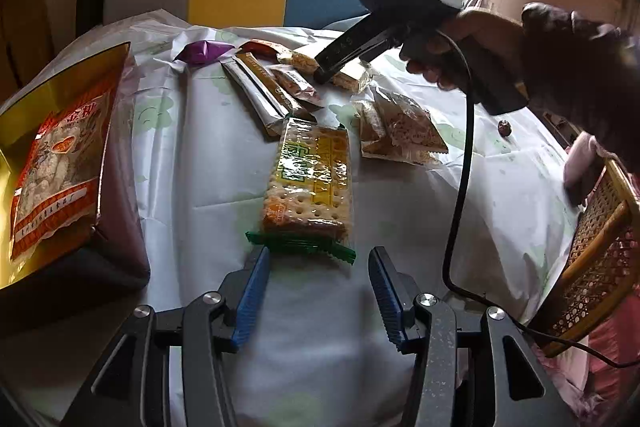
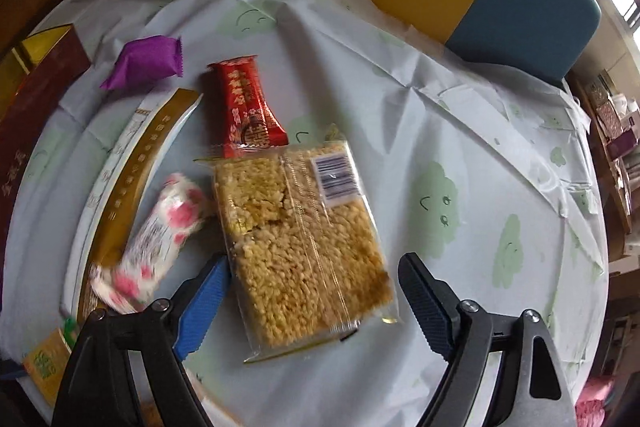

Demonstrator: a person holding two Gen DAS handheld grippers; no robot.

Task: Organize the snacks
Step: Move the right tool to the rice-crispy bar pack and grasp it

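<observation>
Snack packs lie scattered on a white tablecloth. A yellow cracker pack lies lengthwise just ahead of my left gripper. Its green end sits at the fingertips, and the jaws are open with no pad pressing on it. My right gripper, held by a hand, points down over a clear pack of puffed-rice cake. Its jaws straddle the pack's near end. The blue pad is close to one edge and the other pad stands apart, so the gripper is open. In the left wrist view the right gripper is at the far cluster.
A red box with a snack bag inside stands at the left, a wicker basket at the right edge. Around the rice cake lie a red packet, a purple packet, a gold sachet and a pink-spotted pack. A cable hangs across.
</observation>
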